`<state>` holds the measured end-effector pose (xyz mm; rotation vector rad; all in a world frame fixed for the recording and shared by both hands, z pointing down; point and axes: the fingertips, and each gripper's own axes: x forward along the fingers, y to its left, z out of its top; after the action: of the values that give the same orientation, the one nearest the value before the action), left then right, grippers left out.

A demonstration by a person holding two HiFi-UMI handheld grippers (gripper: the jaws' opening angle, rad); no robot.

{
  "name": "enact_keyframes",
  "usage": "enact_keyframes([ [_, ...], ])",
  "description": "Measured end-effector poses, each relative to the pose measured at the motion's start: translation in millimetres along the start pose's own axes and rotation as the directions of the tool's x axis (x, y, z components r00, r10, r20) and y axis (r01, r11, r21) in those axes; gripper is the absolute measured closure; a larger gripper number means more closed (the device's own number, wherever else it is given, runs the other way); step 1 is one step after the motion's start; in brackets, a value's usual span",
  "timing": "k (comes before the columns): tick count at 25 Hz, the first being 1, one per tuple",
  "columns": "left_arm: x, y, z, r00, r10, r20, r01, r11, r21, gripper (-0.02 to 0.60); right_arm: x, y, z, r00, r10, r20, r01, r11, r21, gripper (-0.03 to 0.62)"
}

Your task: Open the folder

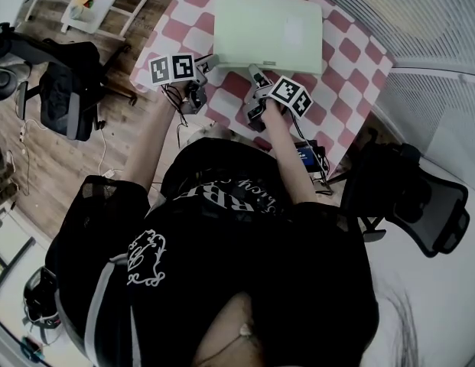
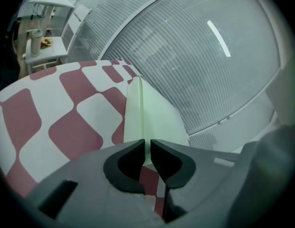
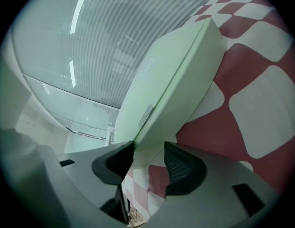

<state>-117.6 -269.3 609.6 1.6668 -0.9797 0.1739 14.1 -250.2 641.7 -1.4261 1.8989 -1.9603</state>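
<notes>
Two pairs of tongs met the near edge of the pale green folder (image 1: 268,33) (image 3: 171,80), which lay flat on the red-and-white checked worktop (image 1: 352,67), towards its far edge. You had your left tongs (image 1: 209,62) (image 2: 147,145) pinched almost together on the folder's thin edge, close to its near left corner. Your right tongs (image 1: 256,75) (image 3: 148,151) stood wide apart further along that near edge, with the folder reaching in between them and neither pad pressing on it.
</notes>
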Motion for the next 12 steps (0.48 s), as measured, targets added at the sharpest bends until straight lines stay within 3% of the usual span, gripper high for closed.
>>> enact_keyframes([
  [3,-6.2,-8.4,3.9,0.999,-0.046,0.008,0.046,0.999,-0.017,0.536,0.5,0.0,-0.4,1.0,0.003,0.0,-0.003,1.0,0.003,0.407],
  [7,-3.1,-7.0,3.4,0.997,-0.077,0.013,0.078,0.988,-0.136,0.538,0.3,-0.2,0.6,1.0,0.003,-0.001,-0.003,1.0,-0.015,0.407],
  [10,-8.1,-15.0,8.4,0.982,-0.177,0.072,0.19,0.944,-0.269,0.553,0.9,0.6,0.0,1.0,0.002,-0.004,-0.003,0.999,-0.042,0.407],
  [12,-11.3,-23.1,13.4,0.964,-0.242,0.11,0.265,0.911,-0.315,0.558,1.0,0.2,0.0,1.0,0.008,-0.003,-0.008,0.999,-0.037,0.407],
])
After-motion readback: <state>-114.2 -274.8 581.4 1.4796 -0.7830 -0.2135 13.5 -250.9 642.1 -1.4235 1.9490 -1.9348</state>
